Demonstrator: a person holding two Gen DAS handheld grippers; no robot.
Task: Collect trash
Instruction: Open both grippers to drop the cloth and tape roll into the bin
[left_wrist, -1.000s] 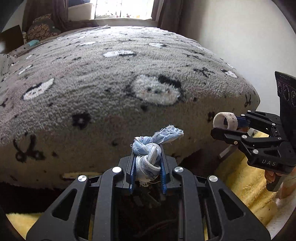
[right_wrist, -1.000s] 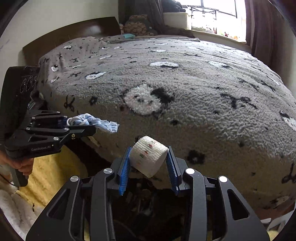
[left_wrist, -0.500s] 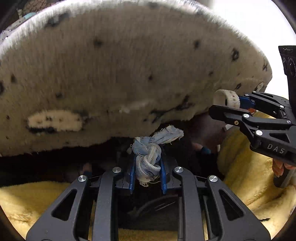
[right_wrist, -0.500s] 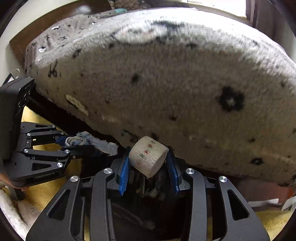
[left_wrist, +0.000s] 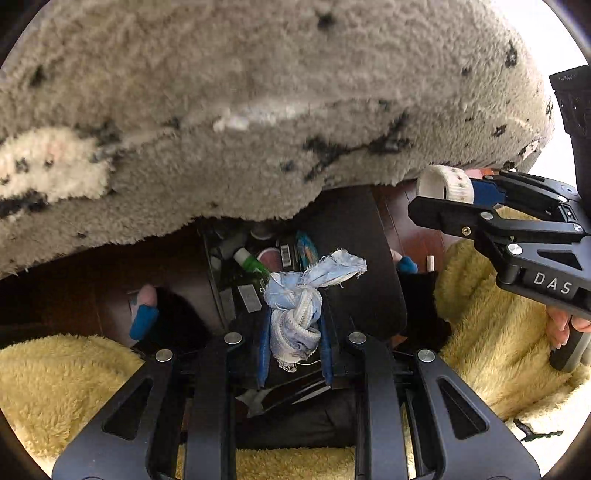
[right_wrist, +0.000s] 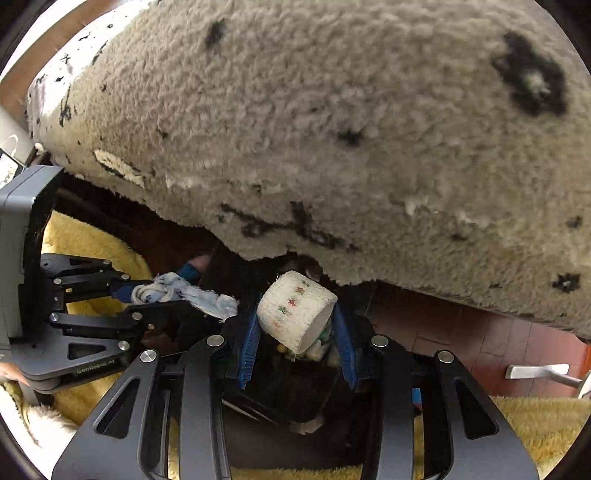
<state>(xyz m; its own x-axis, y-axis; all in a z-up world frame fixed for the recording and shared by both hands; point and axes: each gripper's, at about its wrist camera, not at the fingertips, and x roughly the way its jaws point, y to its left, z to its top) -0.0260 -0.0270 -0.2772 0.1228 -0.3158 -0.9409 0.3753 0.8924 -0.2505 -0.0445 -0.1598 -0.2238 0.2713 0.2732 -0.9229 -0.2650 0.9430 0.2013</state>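
Both tongs have dropped from level with the top of the bed to below its edge and tipped steeply down; a second ago the views showed the whole grey fleece blanket with black-and-white animal print (left_wrist: 258, 110), now only its overhanging hem, with a dark bin (left_wrist: 354, 266) on the floor beneath. Judgement: pickup is over, this is the approach to the drop. Left tongs (left_wrist: 293, 334) are clenched on a knotted wad of pale blue and white frayed cloth (left_wrist: 299, 306), same grip as before; the knot sits between the blue pads and a loose frayed tail sticks out past the tips, over the bin opening. Right tongs (right_wrist: 295, 332) are clenched on a short white roll of woven bandage tape with small red and green print (right_wrist: 295, 310), tilted, open core facing down toward the camera, hanging over the dark bin interior. The two tongs are just beside each other, not touching. Inside the bin I can make out a green-capped bottle (left_wrist: 248, 260) and assorted wrappers, so it already holds rubbish. A person in a yellow fleece robe (left_wrist: 491, 332) holds the handles; bare toes with blue nails (left_wrist: 142, 314) stand near the bin. Release looks like the next call; the cloth tail may snag on the pads.
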